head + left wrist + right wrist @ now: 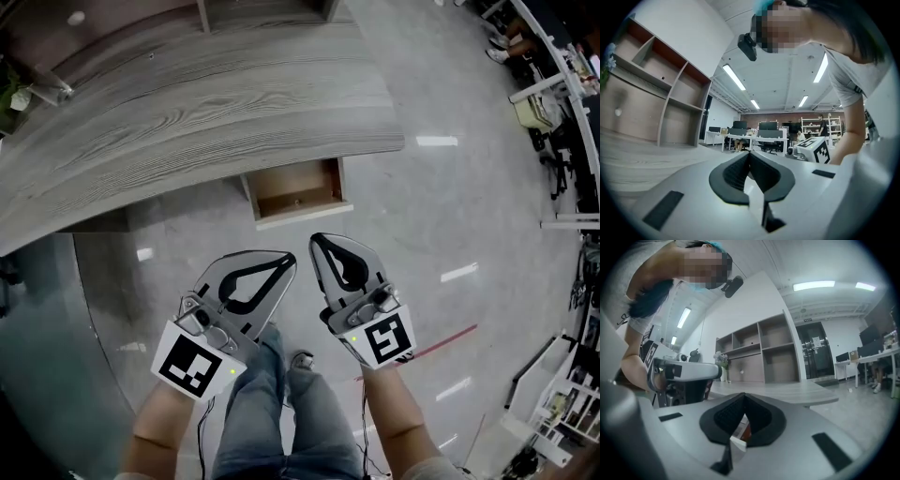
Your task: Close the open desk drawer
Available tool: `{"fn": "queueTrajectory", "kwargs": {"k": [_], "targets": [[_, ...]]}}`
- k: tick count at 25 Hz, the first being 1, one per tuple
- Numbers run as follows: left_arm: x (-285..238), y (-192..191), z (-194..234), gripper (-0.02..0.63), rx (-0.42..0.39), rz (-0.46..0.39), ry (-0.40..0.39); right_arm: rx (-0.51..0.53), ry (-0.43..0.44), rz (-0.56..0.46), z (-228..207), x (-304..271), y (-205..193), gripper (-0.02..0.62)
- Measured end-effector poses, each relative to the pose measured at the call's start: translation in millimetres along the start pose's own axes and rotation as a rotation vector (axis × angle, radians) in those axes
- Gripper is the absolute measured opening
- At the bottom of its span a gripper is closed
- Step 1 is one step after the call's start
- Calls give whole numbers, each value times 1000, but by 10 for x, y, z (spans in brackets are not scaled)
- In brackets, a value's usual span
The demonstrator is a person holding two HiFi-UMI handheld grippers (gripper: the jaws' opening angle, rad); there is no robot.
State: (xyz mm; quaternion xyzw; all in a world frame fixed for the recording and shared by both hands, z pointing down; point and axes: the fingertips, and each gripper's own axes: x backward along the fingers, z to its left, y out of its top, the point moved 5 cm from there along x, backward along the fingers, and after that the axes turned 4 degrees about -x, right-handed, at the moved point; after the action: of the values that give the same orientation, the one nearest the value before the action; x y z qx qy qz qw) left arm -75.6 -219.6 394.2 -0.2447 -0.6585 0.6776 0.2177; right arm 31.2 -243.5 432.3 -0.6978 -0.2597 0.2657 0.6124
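So it's a big open office. The floor (pixel 441 216) is glossy grey, polished enough to throw back the ceiling lights, and a thin red line (pixel 441 342) runs across it on the right. The desk (pixel 187 103) has a grey wood-grain top, matte and streaky, with a gently curved near edge.

The drawer (pixel 298 192) sticks out from under that near edge, roughly mid-desk. It's a shallow box with a warm brown inside and a pale front panel on the near side. It's open and nothing's touching it.

The left gripper (pixel 291 257) and right gripper (pixel 315 239) hang side by side just near of the drawer, above the floor and pointing at it. Both are light grey plastic with black ribbed pads that form a teardrop loop. Each carries a white cube with black square markers at the back. On both, the jaws are pressed together at the tips with nothing pinched between them. There's just some pale and orange-brown stuff showing through the right one's loop, and I can't tell what it is.

The person's jeans (pixel 272 412) and a shoe (pixel 301 360) are down at the near edge.

Farther off is a tall open shelving unit (pixel 661 93), brown inside with pale frames, against a white wall. Long strip lights (pixel 733 77) run along the ceiling, and there are rows of work desks with monitors (pixel 750 133) at the far end.
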Motion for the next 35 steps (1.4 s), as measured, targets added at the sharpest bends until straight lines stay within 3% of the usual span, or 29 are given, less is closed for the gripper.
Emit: {"fn": "queueTrajectory", "kwargs": {"k": [8, 23, 35], "targets": [[17, -508, -150, 11, 1, 14, -16, -34, -2, 31, -2, 41, -646, 9], [-25, -1064, -284, 11, -22, -4, -13, -64, -49, 40, -224, 27, -1520, 9], [54, -1330, -470, 11, -50, -3, -24, 13, -59, 14, -383, -182, -1796, 8]]}}
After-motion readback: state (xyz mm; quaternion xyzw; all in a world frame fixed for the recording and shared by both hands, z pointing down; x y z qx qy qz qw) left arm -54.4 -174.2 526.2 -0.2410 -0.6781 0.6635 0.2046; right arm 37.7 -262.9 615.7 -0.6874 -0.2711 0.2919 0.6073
